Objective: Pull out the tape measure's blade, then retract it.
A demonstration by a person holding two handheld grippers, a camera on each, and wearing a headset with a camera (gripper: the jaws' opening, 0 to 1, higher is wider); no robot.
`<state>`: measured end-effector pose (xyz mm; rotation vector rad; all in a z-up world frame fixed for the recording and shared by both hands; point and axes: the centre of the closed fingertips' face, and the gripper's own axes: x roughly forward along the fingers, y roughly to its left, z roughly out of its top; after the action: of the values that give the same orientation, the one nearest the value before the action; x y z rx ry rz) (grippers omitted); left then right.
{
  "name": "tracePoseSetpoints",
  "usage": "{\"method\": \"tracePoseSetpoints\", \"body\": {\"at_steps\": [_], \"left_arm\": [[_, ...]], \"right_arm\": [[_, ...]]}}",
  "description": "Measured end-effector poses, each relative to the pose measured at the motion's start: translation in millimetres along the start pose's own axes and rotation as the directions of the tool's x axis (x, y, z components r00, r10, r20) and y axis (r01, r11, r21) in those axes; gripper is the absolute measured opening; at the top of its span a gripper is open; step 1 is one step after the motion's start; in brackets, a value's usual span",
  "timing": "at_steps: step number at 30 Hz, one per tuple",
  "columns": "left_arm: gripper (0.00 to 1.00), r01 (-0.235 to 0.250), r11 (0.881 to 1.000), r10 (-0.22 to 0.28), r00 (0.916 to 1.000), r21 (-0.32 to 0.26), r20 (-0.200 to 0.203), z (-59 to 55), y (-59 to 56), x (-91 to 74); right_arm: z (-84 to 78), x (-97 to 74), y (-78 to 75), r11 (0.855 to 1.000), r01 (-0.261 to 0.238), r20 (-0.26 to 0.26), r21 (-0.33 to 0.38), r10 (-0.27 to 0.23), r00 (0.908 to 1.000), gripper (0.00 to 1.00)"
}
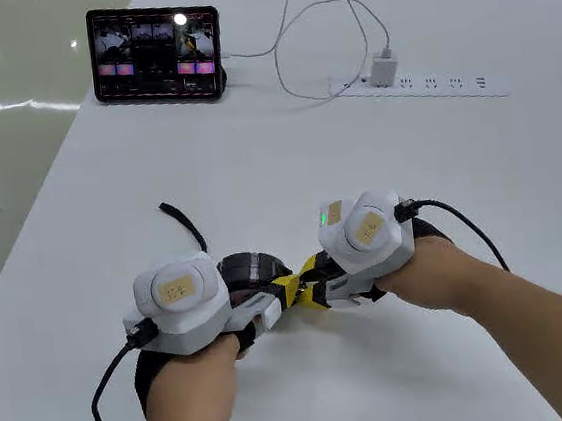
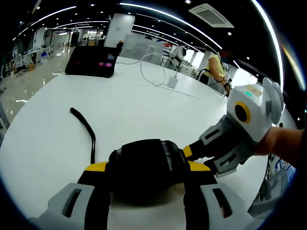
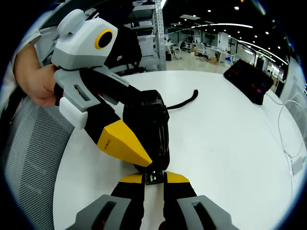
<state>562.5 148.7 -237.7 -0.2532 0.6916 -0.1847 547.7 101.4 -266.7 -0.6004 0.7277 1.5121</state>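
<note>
- Two grasps divide the work: the left hand-held gripper clamps the tape measure case from both sides, steadying it low on the table against the coming pull.
- The right hand-held gripper is pinched onto the blade tip at the case mouth, apparently ready to draw it out.

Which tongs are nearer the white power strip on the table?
Right. The right tongs grip the blade tip on the tape measure's side facing the power strip; the left tongs clamp it from the far side.
</note>
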Motion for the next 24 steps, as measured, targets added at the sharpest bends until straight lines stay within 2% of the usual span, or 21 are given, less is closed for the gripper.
{"method": "tracePoseSetpoints", "body": {"at_steps": [15,24], "left_arm": [[0.59,-0.006,1.0,0.006,0.9996,0.01,-0.029,-0.9,-0.3,1.0],[0.6,0.002,1.0,-0.001,0.9996,0.023,-0.028,-0.2,-1.0,1.3]], "right_arm": [[-0.1,0.0,0.7,1.0,0.008,-0.006,0.001,-0.008,0.9999,0.12],[0.2,-1.1,1.3,1.0,0.012,0.001,0.006,-0.012,0.9999,0.13]]}}
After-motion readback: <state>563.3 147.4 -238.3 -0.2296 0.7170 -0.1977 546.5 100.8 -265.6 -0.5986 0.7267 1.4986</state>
